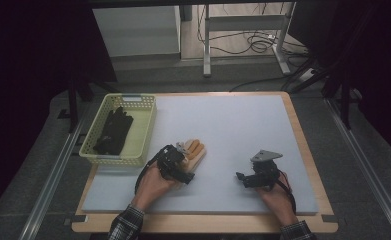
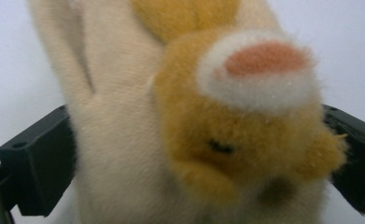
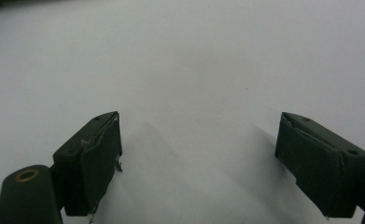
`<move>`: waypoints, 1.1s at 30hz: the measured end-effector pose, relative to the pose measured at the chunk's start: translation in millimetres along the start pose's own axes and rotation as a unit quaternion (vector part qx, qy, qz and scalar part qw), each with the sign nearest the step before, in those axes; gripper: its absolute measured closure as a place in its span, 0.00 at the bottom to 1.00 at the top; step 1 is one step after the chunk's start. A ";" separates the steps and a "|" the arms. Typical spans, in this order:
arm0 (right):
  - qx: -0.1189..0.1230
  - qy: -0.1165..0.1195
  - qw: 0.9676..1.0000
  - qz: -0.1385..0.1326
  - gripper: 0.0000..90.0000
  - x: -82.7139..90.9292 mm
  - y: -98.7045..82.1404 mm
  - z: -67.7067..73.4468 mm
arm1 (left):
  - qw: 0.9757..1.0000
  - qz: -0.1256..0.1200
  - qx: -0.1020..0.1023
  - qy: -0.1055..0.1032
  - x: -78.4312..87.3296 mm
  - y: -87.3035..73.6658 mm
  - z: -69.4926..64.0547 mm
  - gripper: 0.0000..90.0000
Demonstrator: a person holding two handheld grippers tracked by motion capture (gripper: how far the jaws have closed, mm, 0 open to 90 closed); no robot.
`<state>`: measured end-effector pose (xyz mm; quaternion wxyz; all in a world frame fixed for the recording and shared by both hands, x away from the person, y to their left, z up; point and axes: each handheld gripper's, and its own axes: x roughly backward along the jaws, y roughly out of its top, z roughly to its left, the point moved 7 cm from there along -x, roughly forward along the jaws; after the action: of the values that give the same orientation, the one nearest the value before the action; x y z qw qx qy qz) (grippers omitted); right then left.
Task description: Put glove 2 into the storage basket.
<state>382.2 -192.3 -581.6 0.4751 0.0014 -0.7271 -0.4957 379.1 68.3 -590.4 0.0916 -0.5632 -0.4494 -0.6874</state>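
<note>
A cream and orange plush toy lies on the pale grey mat, left of centre. My left gripper is down at its near end. In the left gripper view the plush toy fills the gap, with a black jaw at each flank; the jaws stand wide, so the gripper is open around it. My right gripper hovers low over bare mat to the right. It is open, with nothing between its fingers.
A yellow-green mesh basket stands at the mat's left edge, holding a black fabric item. The wooden table rim frames the mat. Metal rails run down both sides; desk legs and cables lie beyond.
</note>
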 end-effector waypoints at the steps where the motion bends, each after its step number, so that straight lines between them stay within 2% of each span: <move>1: 0.000 0.000 1.000 0.000 0.16 0.0 0.0 0.0 | 1.000 0.002 0.000 0.000 -0.1 0.1 0.2 0.00; 5: 0.000 0.000 1.000 0.000 0.16 0.0 0.0 0.0 | 1.000 0.009 -0.001 -0.002 0.5 1.1 -0.6 0.01; 9: 0.000 0.000 1.000 0.000 0.16 0.0 0.0 0.0 | 1.000 0.014 -0.007 -0.006 4.0 2.0 -3.9 0.10; 21: 0.000 0.000 1.000 0.000 0.16 0.0 -0.1 0.0 | 0.999 0.012 -0.029 -0.015 12.7 3.1 -20.4 0.55; 25: 0.000 -0.001 1.000 0.000 0.16 0.0 -0.1 0.1 | 1.000 0.008 -0.022 -0.019 13.4 3.7 -19.7 0.61; 28: 0.000 0.000 1.000 0.000 0.16 -0.1 -0.1 0.0 | 0.999 0.000 -0.013 -0.031 15.4 6.0 -14.9 0.62; 33: 0.000 0.000 1.000 0.000 0.16 0.0 -0.1 0.0 | 1.000 -0.008 -0.005 -0.022 20.8 12.1 -6.2 0.63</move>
<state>382.1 -192.3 -581.6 0.4751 0.0011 -0.7273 -0.4953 375.2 64.8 -566.1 0.0730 -0.5754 -0.4520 -0.6777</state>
